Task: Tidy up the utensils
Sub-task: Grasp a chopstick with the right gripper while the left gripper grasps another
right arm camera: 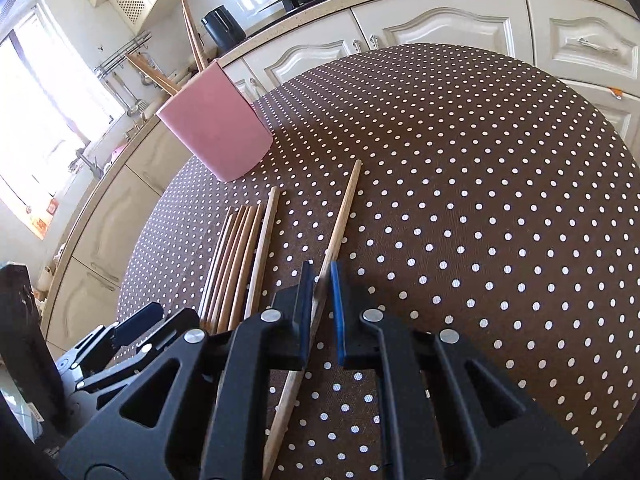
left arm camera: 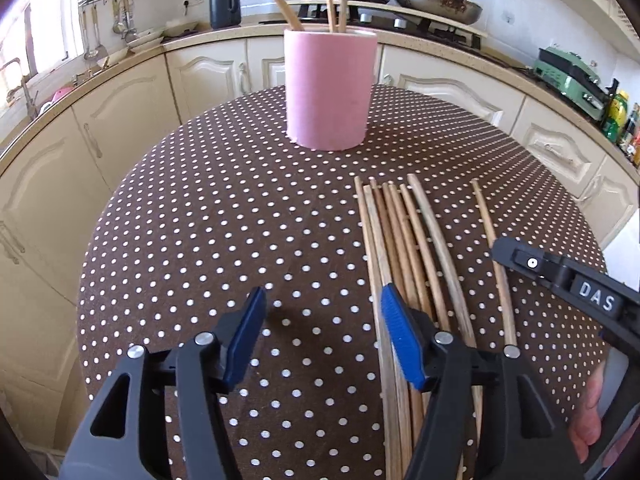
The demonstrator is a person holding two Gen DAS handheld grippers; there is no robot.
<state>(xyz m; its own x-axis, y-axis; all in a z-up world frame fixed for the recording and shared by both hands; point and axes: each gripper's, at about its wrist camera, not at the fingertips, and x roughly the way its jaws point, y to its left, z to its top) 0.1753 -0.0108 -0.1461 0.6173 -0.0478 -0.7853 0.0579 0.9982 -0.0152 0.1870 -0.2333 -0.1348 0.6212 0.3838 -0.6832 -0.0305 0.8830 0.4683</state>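
A pink holder (left arm camera: pixel 330 88) stands at the far side of the round dotted table (left arm camera: pixel 224 220) with three wooden chopsticks in it; it also shows in the right wrist view (right arm camera: pixel 216 128). Several chopsticks (left arm camera: pixel 400 240) lie in a row on the table, seen also in the right wrist view (right arm camera: pixel 236 256). My left gripper (left arm camera: pixel 320 320) is open and empty, its right finger over the row's left edge. My right gripper (right arm camera: pixel 322 300) is shut on a single chopstick (right arm camera: pixel 344 208) lying apart to the right of the row. The right gripper's finger shows in the left wrist view (left arm camera: pixel 560 276).
Cream kitchen cabinets (left arm camera: pixel 440 88) curve round behind the table. A stove with a pan (left arm camera: pixel 436 4) and a black kettle (left arm camera: pixel 225 5) sit on the counter. The left gripper shows at the lower left of the right wrist view (right arm camera: pixel 132 340).
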